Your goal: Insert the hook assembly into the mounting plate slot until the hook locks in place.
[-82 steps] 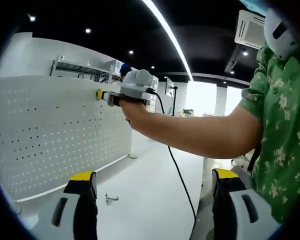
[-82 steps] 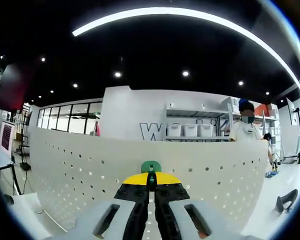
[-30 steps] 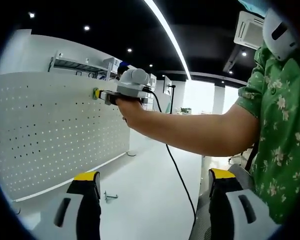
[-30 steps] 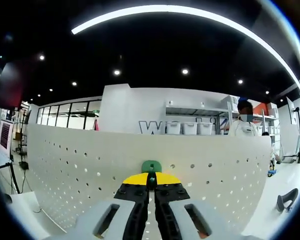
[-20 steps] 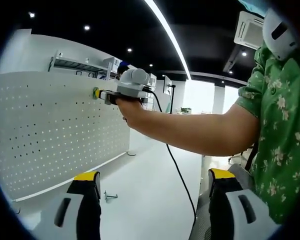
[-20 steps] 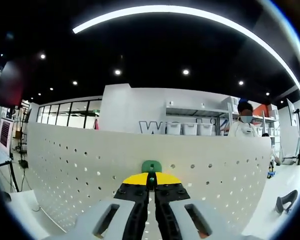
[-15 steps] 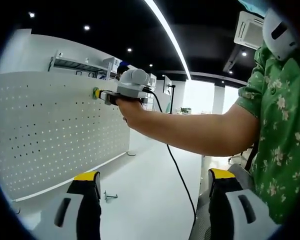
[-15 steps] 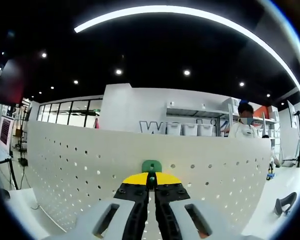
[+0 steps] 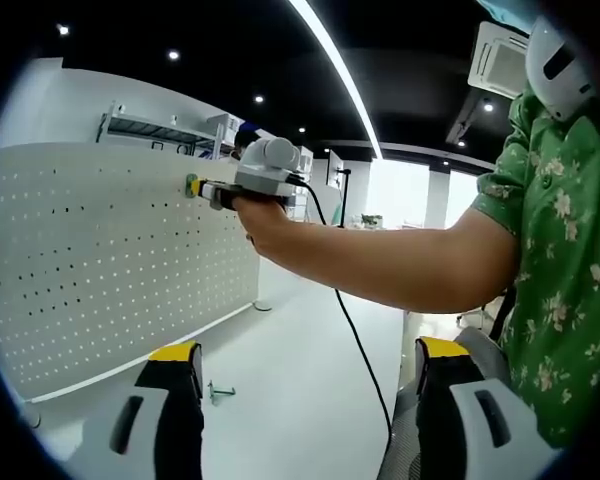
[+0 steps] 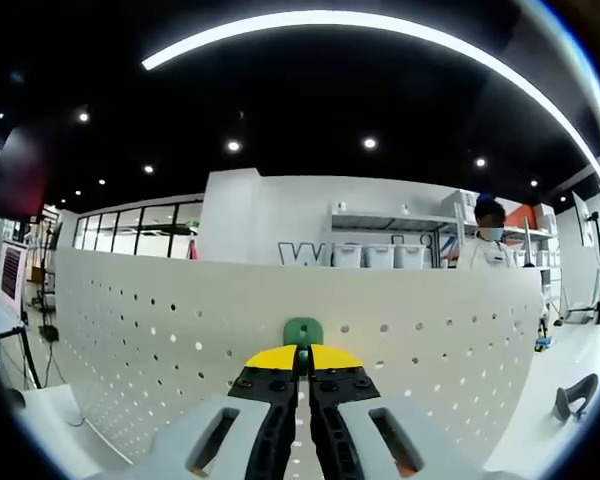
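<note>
Left gripper [image 9: 300, 375] jaws wide, nothing between; a spare hook [image 9: 219, 391] lies on the table [image 9: 300, 370] at 11 o'clock of them. Right gripper [image 10: 302, 362] pinches the green hook [image 10: 302, 331] against the pegboard [image 10: 130, 340], 12 o'clock; seating probably partial.

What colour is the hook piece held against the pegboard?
Green; the hook piece shows best in the right gripper view.

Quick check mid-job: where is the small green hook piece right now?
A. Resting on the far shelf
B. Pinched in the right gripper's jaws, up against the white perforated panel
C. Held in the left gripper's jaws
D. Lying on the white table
B: the right gripper has its jaws closed on the small green hook piece, which sits against the white perforated panel.
</note>
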Available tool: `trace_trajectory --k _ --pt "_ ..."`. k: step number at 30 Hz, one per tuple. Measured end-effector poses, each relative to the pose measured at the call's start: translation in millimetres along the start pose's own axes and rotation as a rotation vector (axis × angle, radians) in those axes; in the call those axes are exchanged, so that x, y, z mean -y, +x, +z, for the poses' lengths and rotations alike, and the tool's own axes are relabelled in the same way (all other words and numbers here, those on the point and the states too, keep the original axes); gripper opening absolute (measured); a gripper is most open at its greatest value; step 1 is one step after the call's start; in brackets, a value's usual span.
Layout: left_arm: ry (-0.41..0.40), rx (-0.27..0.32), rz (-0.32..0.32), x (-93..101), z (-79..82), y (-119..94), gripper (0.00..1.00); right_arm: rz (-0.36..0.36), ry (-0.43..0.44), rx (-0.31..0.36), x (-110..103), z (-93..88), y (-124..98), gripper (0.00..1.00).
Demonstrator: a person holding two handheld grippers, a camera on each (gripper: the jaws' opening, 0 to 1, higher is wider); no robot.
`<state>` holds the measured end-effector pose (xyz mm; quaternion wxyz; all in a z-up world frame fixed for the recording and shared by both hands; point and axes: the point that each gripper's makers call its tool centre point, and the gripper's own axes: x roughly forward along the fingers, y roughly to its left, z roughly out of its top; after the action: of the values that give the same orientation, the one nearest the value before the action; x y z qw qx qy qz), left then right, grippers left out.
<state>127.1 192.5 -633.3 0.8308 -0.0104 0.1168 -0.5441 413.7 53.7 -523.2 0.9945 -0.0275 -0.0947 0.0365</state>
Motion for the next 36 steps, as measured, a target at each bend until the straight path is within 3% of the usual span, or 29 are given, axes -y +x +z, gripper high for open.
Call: trace_trajectory --k 8,14,24,36 --pt "0.0 0.001 0.0 -0.6 0.2 0.0 0.9 -0.002 0.024 0.004 0.5 -0.5 0.0 0.01" --pt "0.001 -0.001 0.002 -1.2 -0.3 0.3 0.9 -0.001 -0.033 0.005 -0.7 0.1 0.0 0.02" --pt "0.002 -0.004 0.002 -1.1 -1.0 0.4 0.89 0.0 -0.035 0.012 -0.7 0.9 -1.7 0.02" --pt "0.001 -0.006 0.004 -0.9 -1.7 0.1 0.89 -0.005 0.086 0.015 1.9 0.0 -2.8 0.02"
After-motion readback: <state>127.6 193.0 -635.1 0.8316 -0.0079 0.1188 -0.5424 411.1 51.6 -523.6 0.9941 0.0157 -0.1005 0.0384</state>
